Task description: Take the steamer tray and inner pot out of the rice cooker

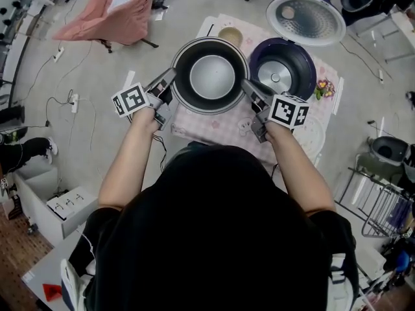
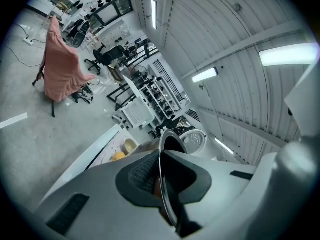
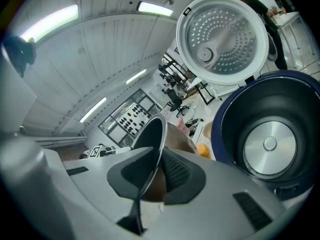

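The dark inner pot, with a shiny grey bottom, hangs over the table just left of the rice cooker. My left gripper is shut on the pot's left rim and my right gripper on its right rim. In the left gripper view the thin rim runs between the pads of the left gripper. The right gripper view shows the same rim pinched in the right gripper. The cooker stands empty, with its lid up. A pale round tray lies by my right hand.
A pink checked cloth covers the table. A small yellowish bowl sits behind the pot and flowers sit right of the cooker. A chair draped in pink stands at the far left, with a wire rack at the right.
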